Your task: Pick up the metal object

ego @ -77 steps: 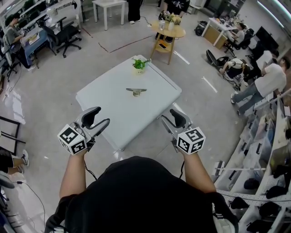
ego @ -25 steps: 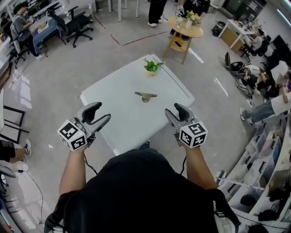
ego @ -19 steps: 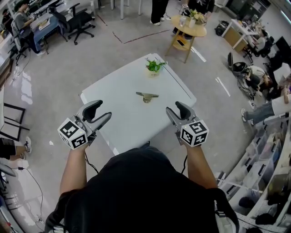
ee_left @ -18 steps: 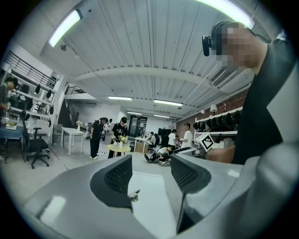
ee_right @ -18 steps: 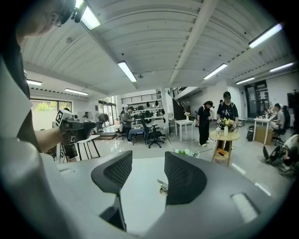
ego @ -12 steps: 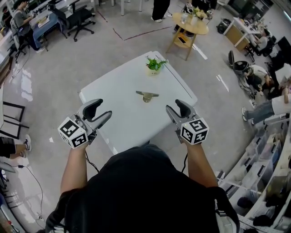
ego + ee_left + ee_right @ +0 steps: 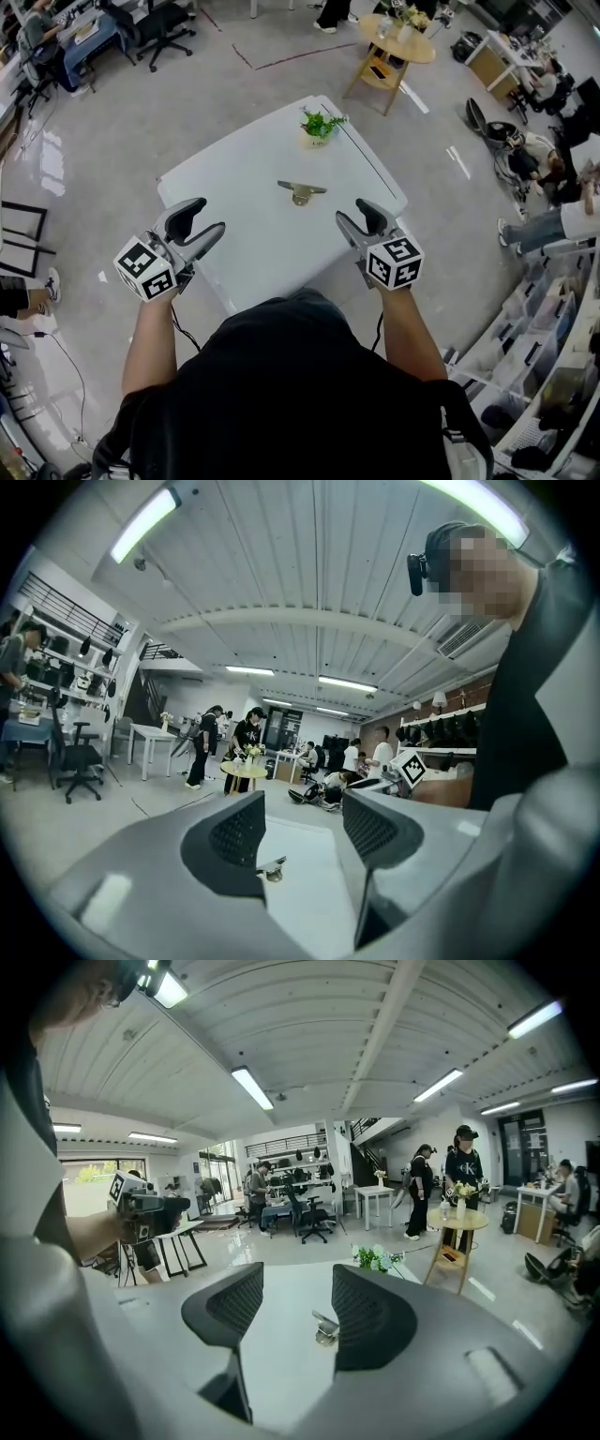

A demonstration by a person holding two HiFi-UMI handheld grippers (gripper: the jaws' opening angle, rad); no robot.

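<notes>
1. A white desk (image 7: 234,178) stands on a grey floor, turned so that one corner points toward the person.
2. The metal object (image 7: 301,191) lies flat near the middle of the desk, a little toward its far right edge and apart from everything else. It is a flat bar with a rounded, brass-toned piece under it.
3. A small potted plant (image 7: 321,125) stands near the desk's far corner, well apart from the metal object.
4. The left gripper (image 7: 203,217) is held above the desk's near left edge, and its marker cube hangs outside that edge. In the left gripper view, the left gripper (image 7: 305,832) has its jaws wide apart and nothing is gripped. The metal object (image 7: 272,866) shows far off between them, close to the left jaw's outline.
5. The right gripper (image 7: 354,214) hovers over the near right edge, not far from the desk's right corner. In the right gripper view, the right gripper (image 7: 295,1307) also has its jaws spread wide and holds nothing. The metal object (image 7: 325,1327) shows in the gap beside the right jaw, with the potted plant (image 7: 375,1258) beyond it.
6. Neither gripper touches the metal object, and both are well short of it.
7. A round wooden side table (image 7: 397,37) stands on the floor beyond the desk's far corner.
</notes>
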